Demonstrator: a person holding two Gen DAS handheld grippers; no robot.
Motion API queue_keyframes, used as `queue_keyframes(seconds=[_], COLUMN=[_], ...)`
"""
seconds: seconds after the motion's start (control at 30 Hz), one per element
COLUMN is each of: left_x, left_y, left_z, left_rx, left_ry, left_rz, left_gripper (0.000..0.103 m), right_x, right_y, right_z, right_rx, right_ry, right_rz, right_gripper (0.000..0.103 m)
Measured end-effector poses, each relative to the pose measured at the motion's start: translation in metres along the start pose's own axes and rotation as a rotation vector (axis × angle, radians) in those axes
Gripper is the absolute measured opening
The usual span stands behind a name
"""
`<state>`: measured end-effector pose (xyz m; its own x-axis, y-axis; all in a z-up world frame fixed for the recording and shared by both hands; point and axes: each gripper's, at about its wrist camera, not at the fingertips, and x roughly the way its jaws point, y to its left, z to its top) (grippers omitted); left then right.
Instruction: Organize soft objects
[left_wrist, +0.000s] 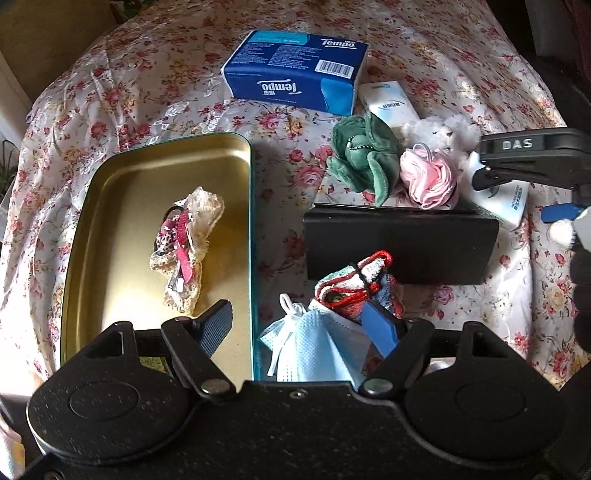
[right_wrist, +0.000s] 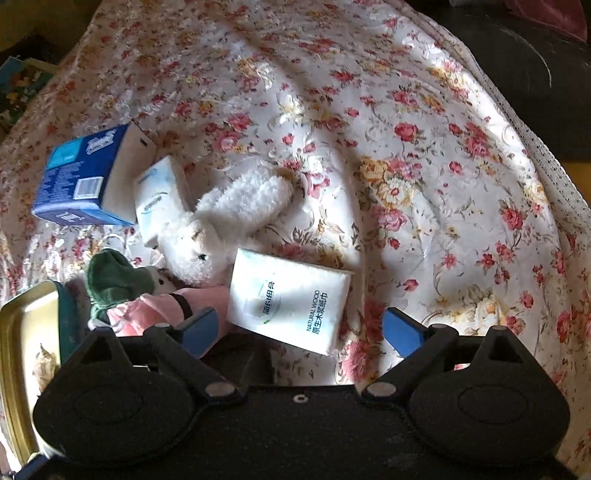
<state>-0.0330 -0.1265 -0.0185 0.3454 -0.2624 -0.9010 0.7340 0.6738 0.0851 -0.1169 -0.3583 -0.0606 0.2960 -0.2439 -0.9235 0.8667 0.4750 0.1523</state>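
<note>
Left wrist view first: at centre left we see the gold tin tray (left_wrist: 110, 206) holding a lace-and-ribbon hair clip (left_wrist: 186, 243). Our left gripper (left_wrist: 299, 325) stands at a middling width at bottom centre, one finger over the tray and the other beside a blue face mask (left_wrist: 314, 343) and a red-trimmed knitted pouch (left_wrist: 354, 280); its pads press on nothing. A black box (left_wrist: 399, 240) sits just beyond, with a green plush (left_wrist: 362, 155) and a pink mesh ball (left_wrist: 430, 177) above it, and the blue Tempo tissue pack (left_wrist: 295, 70) at top centre.

In the right wrist view, our right gripper (right_wrist: 299, 328) is wide apart at the bottom, straddling the lower edge of a white tissue packet (right_wrist: 291, 299) without gripping it. A white plush bear (right_wrist: 221, 229) lies just above, touching the packet's corner.

We judge the risks thus: the packet lies tilted across the jaws, so closing could pinch only a corner and let it slip. Its left finger sits against the pink ball and may snag it. The left gripper may hook the tray wall.
</note>
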Motion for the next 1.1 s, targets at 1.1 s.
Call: queue_keyframes(seconds=[1.1], left_x=[0.004], left_y=[0.013], left_z=[0.005], left_rx=[-0.041], left_ry=[0.002], left_rz=[0.033], left_gripper=[0.075], right_x=[0.017], right_y=[0.0], right_z=[0.005], right_rx=[0.027], right_ry=[0.029], right_rz=[-0.065], right_gripper=[0.075])
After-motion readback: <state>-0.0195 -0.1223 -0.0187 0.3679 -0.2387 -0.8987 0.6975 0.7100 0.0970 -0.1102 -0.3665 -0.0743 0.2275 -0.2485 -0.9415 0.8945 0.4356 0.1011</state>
